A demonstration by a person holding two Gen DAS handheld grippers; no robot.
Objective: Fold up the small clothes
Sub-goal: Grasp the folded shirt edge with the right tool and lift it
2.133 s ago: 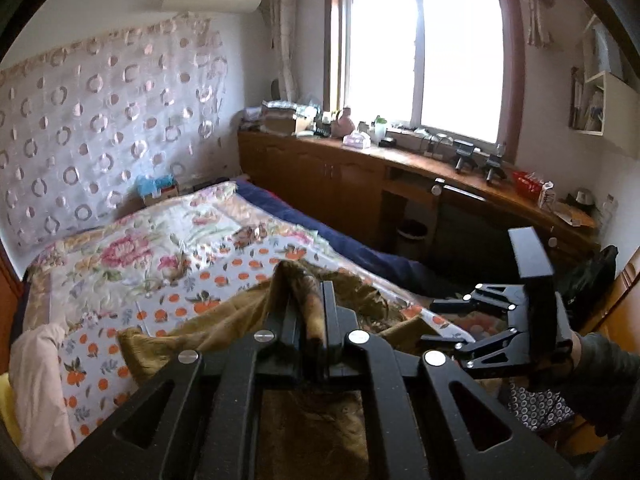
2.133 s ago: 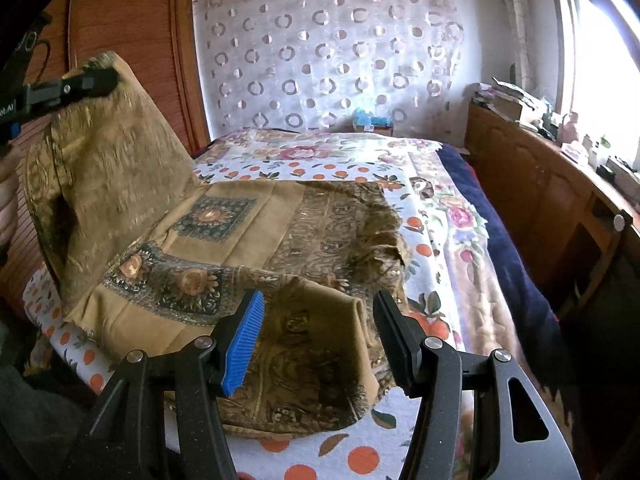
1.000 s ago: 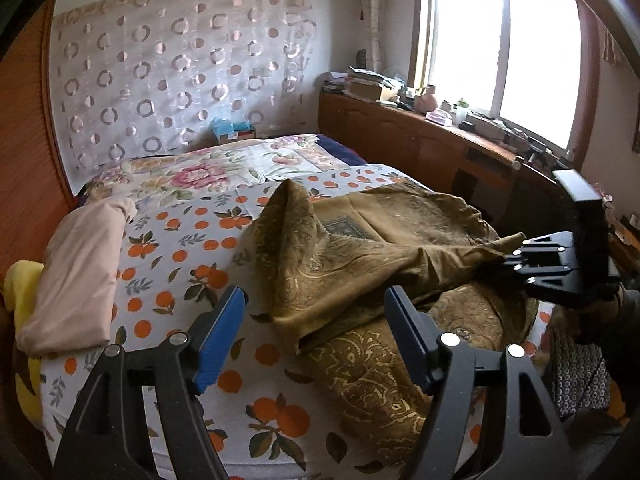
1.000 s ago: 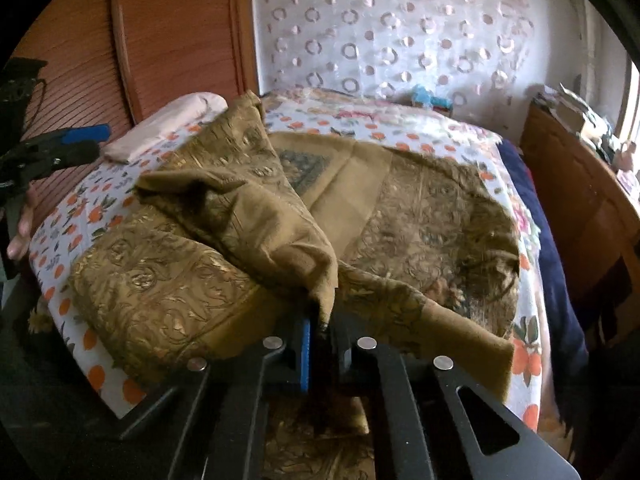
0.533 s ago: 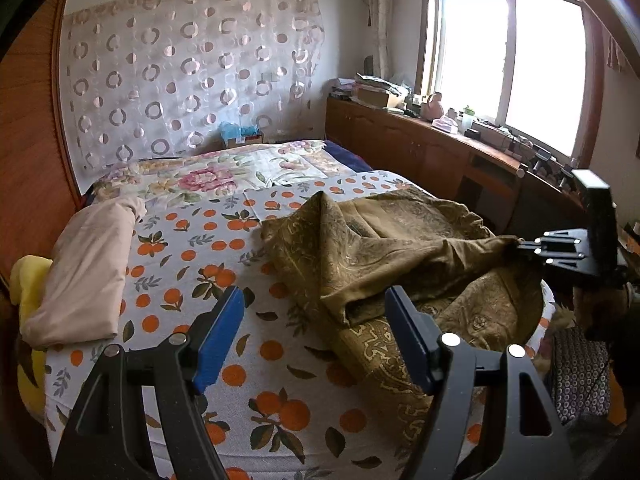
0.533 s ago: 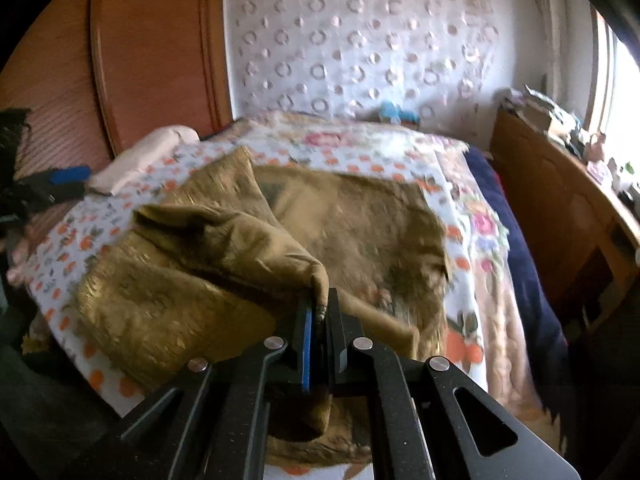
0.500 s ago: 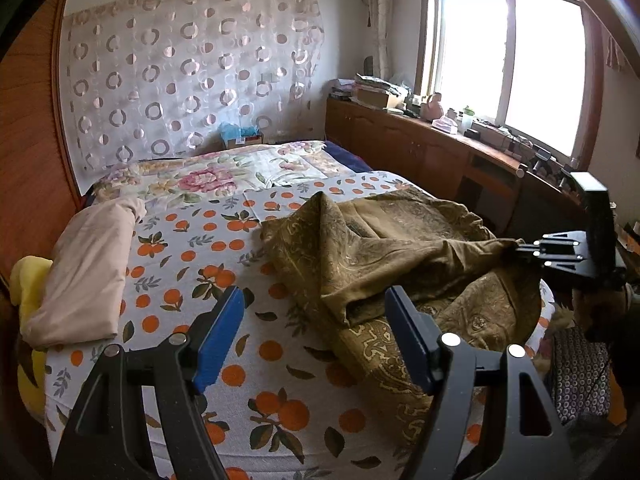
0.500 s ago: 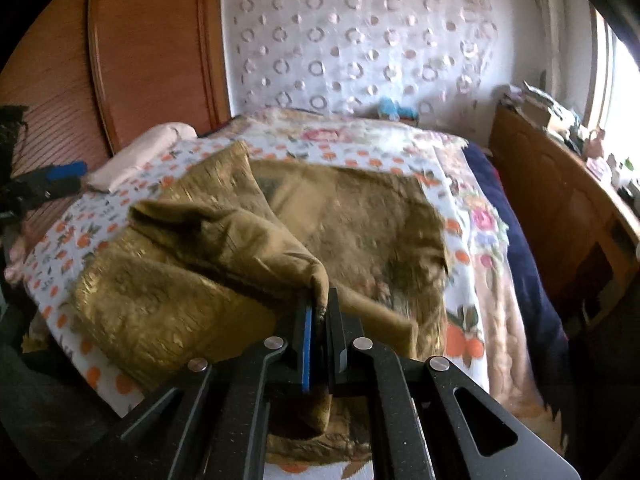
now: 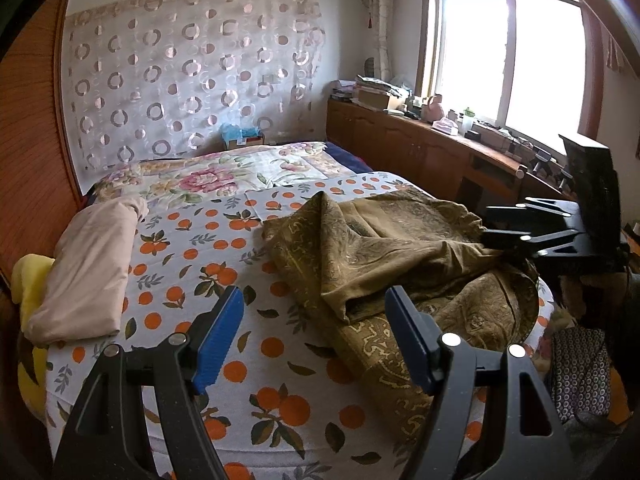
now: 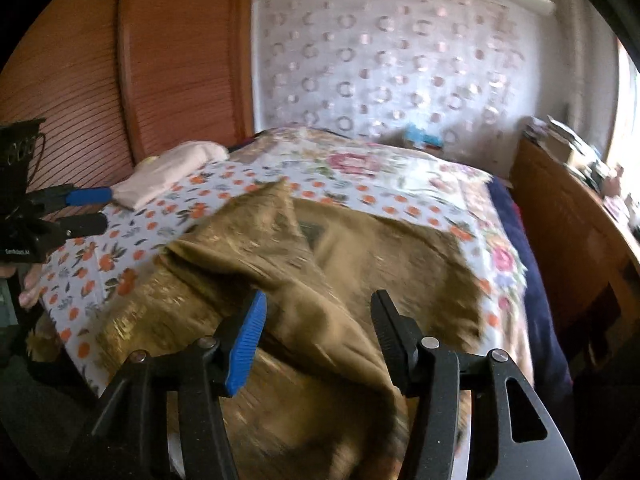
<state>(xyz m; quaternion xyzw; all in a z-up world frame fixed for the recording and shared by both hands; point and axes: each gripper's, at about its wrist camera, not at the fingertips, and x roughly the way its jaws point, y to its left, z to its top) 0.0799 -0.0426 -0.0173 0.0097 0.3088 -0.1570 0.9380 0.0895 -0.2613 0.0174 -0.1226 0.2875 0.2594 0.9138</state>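
The brown patterned cloth (image 9: pixel 400 256) lay in a loose, half-made fold on the near right part of the bed (image 9: pixel 248 364), its lower layer running to the bed's near edge. The right gripper (image 10: pixel 316 332) had just been opening its jaws; they stood apart with the doubled flap between them but no longer pinched. The left gripper (image 9: pixel 316 332) hung open and empty above the orange-print bedspread, just left of the cloth. The likeliest trouble was the released flap slumping crooked, since its ridge stood bunched rather than flat, and the layer at the near right corner could slide off the bed. There was open room on the bedspread between the cloth and the folded beige garment (image 9: pixel 88 264) at the left edge, and toward the headboard end.
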